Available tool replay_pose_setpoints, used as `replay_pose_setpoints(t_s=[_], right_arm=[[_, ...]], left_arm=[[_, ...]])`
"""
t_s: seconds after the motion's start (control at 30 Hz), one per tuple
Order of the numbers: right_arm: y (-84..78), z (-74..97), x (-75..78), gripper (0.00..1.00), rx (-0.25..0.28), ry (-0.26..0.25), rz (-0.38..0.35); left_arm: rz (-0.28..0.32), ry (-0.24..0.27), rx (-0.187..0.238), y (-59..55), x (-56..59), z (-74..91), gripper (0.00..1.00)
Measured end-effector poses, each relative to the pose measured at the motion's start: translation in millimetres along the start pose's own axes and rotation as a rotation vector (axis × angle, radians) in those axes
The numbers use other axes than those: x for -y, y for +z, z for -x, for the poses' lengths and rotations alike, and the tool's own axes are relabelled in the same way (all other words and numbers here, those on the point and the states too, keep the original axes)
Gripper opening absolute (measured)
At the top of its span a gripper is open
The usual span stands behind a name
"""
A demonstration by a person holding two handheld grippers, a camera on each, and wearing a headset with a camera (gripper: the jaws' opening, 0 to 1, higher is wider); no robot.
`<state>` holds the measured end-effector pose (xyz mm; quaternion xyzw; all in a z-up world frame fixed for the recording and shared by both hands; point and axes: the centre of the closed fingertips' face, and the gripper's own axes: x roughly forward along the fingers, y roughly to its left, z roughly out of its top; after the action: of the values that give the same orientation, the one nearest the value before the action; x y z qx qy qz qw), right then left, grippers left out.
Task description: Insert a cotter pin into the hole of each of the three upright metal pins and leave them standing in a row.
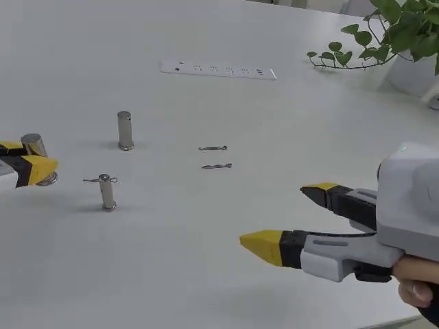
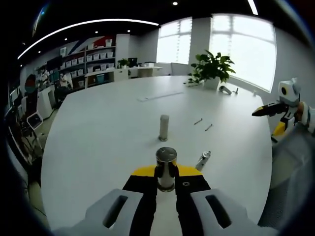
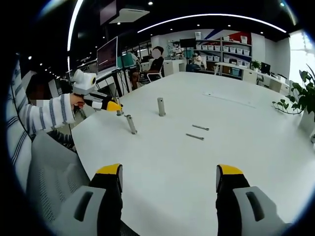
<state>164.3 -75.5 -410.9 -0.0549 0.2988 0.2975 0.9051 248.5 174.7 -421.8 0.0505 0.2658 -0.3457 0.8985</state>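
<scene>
At the left edge of the table my left gripper (image 1: 38, 157) (image 2: 166, 173) is shut on an upright metal pin (image 1: 31, 145) (image 2: 166, 164) that stands on the tabletop. A second pin (image 1: 107, 192) (image 2: 203, 160) stands beside it with a cotter pin (image 1: 100, 180) through its top. Farther back stands a third, bare pin (image 1: 125, 130) (image 2: 164, 128). Two loose cotter pins (image 1: 212, 148) (image 1: 217, 166) lie side by side to the right of the pins. My right gripper (image 1: 281, 216) (image 3: 169, 172) hovers open and holds nothing, at the near right, well short of the cotter pins (image 3: 197, 132).
A white power strip (image 1: 218, 69) lies at the far side of the white table (image 1: 206, 260). A potted plant (image 1: 401, 31) sits at the far right corner. An office with shelves and seated people lies beyond the table.
</scene>
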Motion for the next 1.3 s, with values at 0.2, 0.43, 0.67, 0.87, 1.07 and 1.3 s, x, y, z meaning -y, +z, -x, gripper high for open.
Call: replay_pose_setpoints(t_s=[0.2, 0.43, 0.67, 0.87, 1.07, 1.3], right_arm=[[3.8, 0.0, -8.6, 0.76, 0.006, 0.013, 0.021], [4.5, 2.4, -13.2, 0.76, 0.006, 0.018, 0.033], [4.3, 2.9, -13.6, 0.76, 0.006, 0.017, 0.037], [4.4, 1.8, -14.6, 0.76, 0.001, 0.018, 0.044], [5.9, 1.9, -13.8, 0.75, 0.001, 0.016, 0.048], [5.0, 2.1, -14.9, 0.75, 0.002, 0.018, 0.045]], left_arm=[[-0.022, 0.015, -0.006, -16.2, 14.8, 10.0, 0.09], [0.006, 0.007, -0.011, -26.9, 29.9, 11.8, 0.09], [-0.009, -0.023, -0.039, -30.2, 47.2, 7.2, 0.09], [-0.081, -0.071, -0.050, -28.5, 62.6, 0.3, 0.09], [-0.082, -0.117, -0.067, -28.9, 79.7, -9.7, 0.09], [-0.096, -0.139, -0.095, -32.3, 92.5, -20.0, 0.09]])
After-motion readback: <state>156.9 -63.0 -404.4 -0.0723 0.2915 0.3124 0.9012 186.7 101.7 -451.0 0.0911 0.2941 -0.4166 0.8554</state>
